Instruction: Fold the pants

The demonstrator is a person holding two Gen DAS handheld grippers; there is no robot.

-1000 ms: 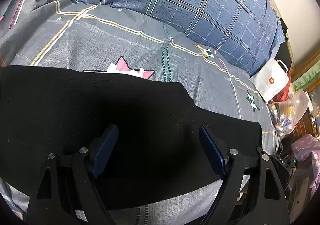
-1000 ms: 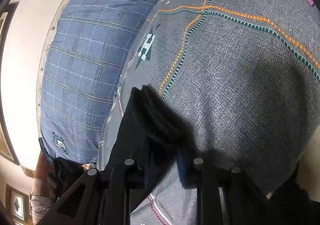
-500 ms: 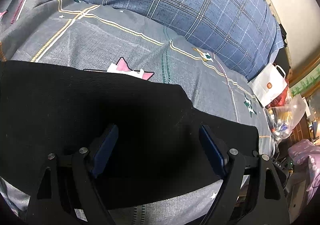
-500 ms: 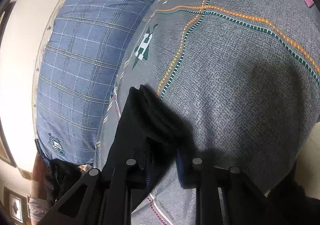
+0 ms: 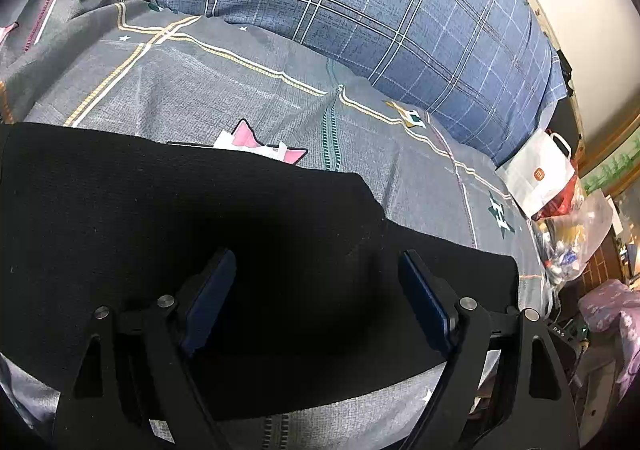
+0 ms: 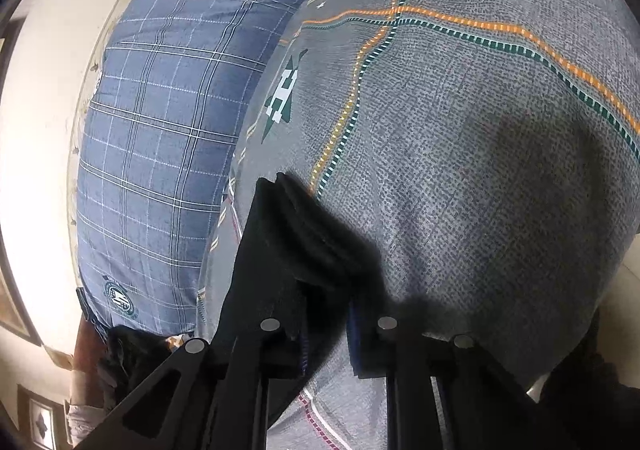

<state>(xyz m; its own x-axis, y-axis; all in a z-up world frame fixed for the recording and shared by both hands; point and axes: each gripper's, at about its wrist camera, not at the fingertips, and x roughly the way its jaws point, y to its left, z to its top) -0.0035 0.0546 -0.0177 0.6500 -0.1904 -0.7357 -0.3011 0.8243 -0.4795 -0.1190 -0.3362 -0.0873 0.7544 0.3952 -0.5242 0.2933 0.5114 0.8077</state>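
On a bed in a cluttered room, my right gripper (image 6: 326, 324) has just been closing its jaws, and a bunched end of the black pants (image 5: 224, 250) sits between them. The pads now stand narrow and appear pinched on that thick, layered edge, which rises in soft ridges ahead of the fingers in the right wrist view. I judge this to be the grasp that starts the next fold: with one end secured, the cloth can be lifted and carried over itself.

My left gripper (image 5: 316, 302) stands wide, its blue pads (image 5: 424, 302) well apart and holding nothing. It hangs over the middle of the pants, and I cannot tell whether the fingertips touch the cloth or sit just above it.

The pants lie flat across the grey patterned bedspread (image 5: 248, 97), a broad dark band running from the left edge of the left wrist view toward the right, where the band steps down to a narrower width. The fabric looks matte, finely knit and mostly smooth, with lint specks and no strong creases. They seem already laid in layers, though how many I cannot tell.

Beyond them a blue plaid pillow (image 5: 400, 9) lies along the wall, and a white paper bag (image 5: 540, 177) stands at the bed's far corner.
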